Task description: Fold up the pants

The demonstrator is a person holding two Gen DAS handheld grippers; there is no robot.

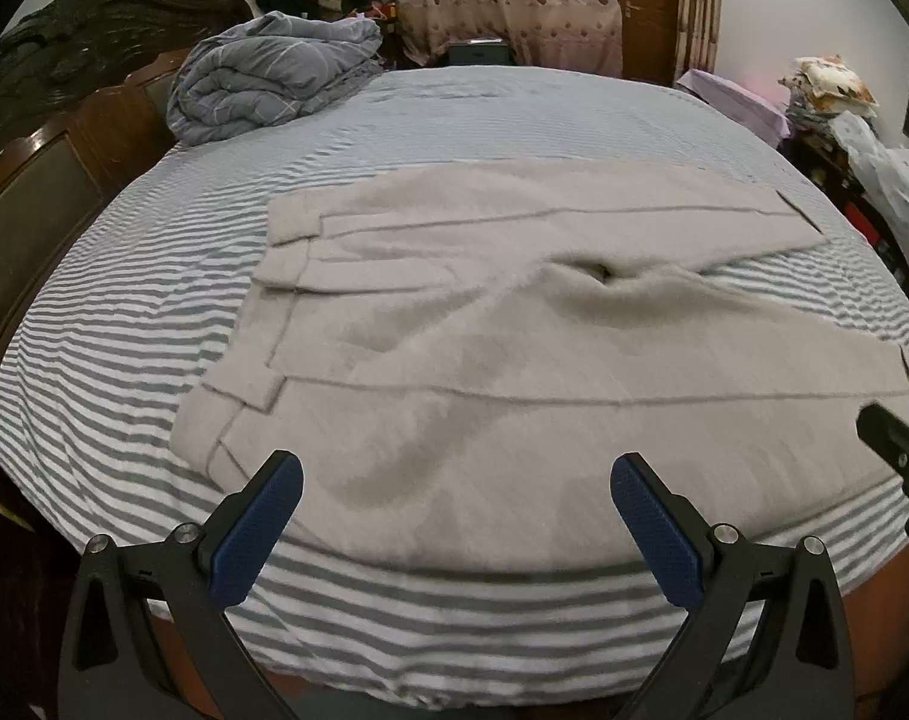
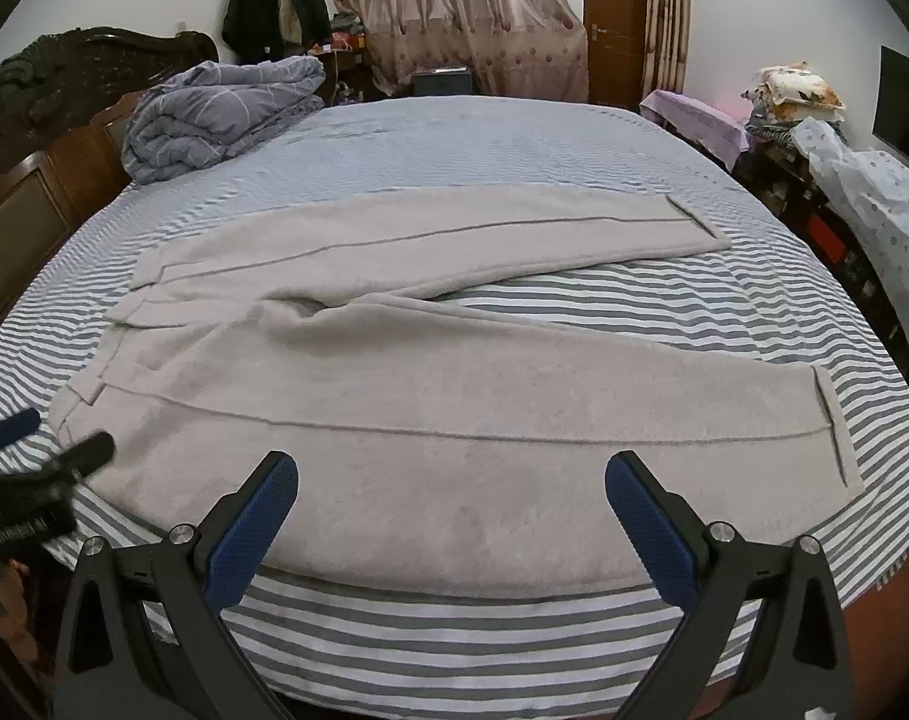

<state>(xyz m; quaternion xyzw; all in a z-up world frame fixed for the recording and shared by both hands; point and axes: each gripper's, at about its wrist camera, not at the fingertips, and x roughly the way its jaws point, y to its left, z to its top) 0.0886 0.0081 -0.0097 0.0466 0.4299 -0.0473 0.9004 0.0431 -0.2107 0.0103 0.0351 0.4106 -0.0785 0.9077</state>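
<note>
1. Two grippers show, each with two blue-padded fingers spread wide and nothing between them: the left gripper [image 1: 457, 474] hangs over the near edge of the pants by the waist end, and the right gripper [image 2: 452, 474] hangs over the near leg toward its cuff. Whether the fingertips touch the cloth cannot be told.
2. One pair of pale grey fleecy pants [image 2: 394, 396] lies flat on the striped bed sheet [image 2: 574, 306], waistband toward the headboard side on the left, both legs running to the right and parted in a narrow V, with a small puckered fold at the crotch.
3. One rolled blue-grey quilt [image 2: 220, 114] sits at the far left corner of the bed, well apart from the pants.
4. One dark carved wooden headboard [image 1: 64, 96] runs along the left side of the bed.
</note>
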